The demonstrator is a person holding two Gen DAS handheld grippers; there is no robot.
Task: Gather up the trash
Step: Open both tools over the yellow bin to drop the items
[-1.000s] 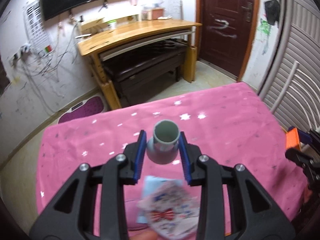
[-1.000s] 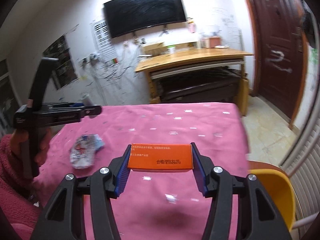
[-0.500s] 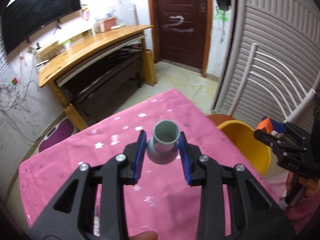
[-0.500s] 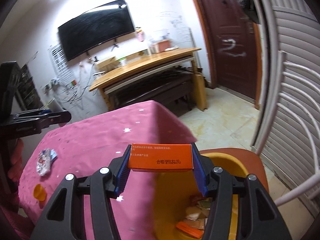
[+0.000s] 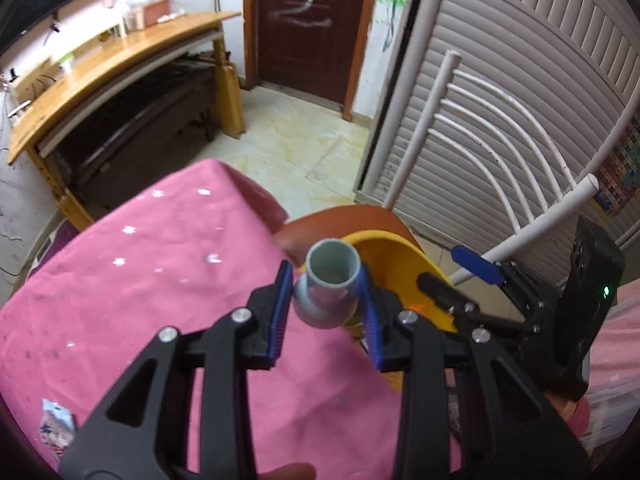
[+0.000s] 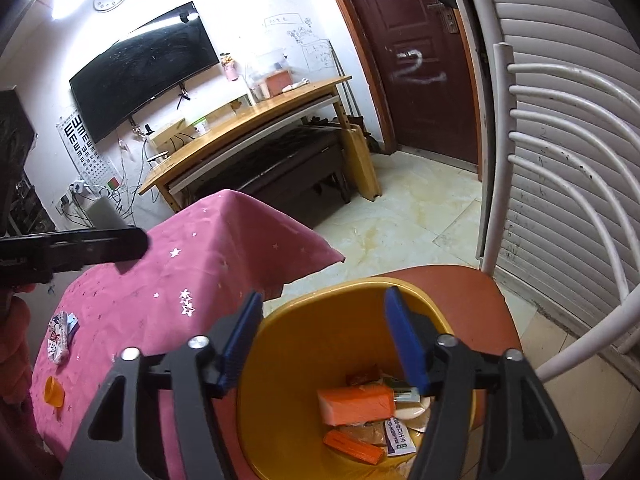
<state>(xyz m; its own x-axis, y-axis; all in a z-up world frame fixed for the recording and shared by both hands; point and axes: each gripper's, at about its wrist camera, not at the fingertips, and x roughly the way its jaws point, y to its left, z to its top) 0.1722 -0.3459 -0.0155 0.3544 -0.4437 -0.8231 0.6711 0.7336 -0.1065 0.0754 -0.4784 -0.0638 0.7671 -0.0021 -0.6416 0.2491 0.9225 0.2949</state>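
My left gripper (image 5: 325, 280) is shut on a grey pipe fitting (image 5: 330, 280), held over the pink table's edge beside the yellow bin (image 5: 400, 264). My right gripper (image 6: 325, 300) hangs over the yellow bin (image 6: 320, 344) with its jaws opening and nothing between them. An orange box (image 6: 356, 402) lies loose in the bin on other trash. In the left wrist view the right gripper (image 5: 452, 270) reaches over the bin's rim. The left gripper (image 6: 80, 244) with the grey fitting (image 6: 106, 214) shows at the left of the right wrist view.
The bin stands on a red-brown chair seat (image 6: 460, 292) with a white barred back (image 6: 560, 160). On the pink tablecloth (image 6: 200, 260) lie a printed wrapper (image 6: 60, 336) and a small orange cap (image 6: 54, 390). The wrapper (image 5: 56, 432) also shows low left.
The right gripper swung from the table to over the bin, opened and let the orange box fall in. The left gripper carried the grey fitting rightward to the table's edge by the bin.
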